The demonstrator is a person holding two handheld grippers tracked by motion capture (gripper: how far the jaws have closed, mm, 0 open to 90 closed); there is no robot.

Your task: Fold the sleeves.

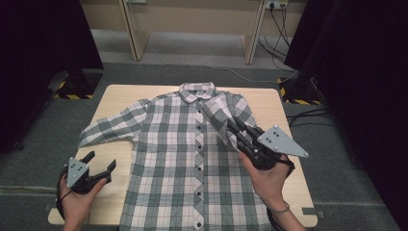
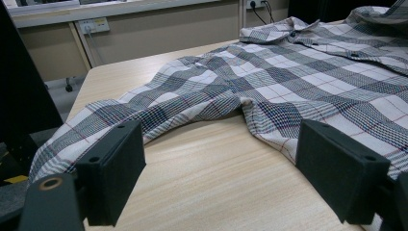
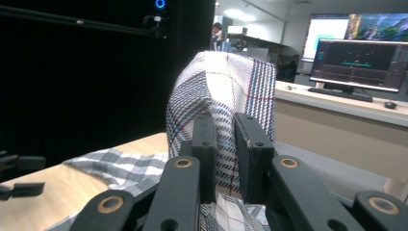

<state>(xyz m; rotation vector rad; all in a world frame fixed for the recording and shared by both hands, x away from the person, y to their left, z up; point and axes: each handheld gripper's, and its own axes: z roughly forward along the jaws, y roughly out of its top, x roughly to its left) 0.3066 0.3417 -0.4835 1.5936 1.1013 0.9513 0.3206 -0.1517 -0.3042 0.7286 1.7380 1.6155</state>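
Note:
A plaid button-up shirt (image 1: 183,154) lies spread front-up on the wooden table (image 1: 120,96), collar at the far side. My right gripper (image 1: 232,126) is shut on a fold of the shirt's right sleeve (image 3: 226,91) and holds it lifted over the shirt's right side; the cloth stands up between the jaws of the right gripper (image 3: 224,144). My left gripper (image 1: 100,161) hovers open near the table's front left corner, beside the shirt's hem edge. In the left gripper view the left gripper (image 2: 219,168) has bare tabletop between its wide jaws, and the other sleeve (image 2: 144,106) lies ahead.
The table's left sleeve (image 1: 108,126) stretches toward the left edge. Bare wood (image 1: 110,192) shows at the front left and along the right edge (image 1: 284,115). Black curtains (image 1: 43,38) flank the table; cables (image 1: 308,113) run on the floor at the right.

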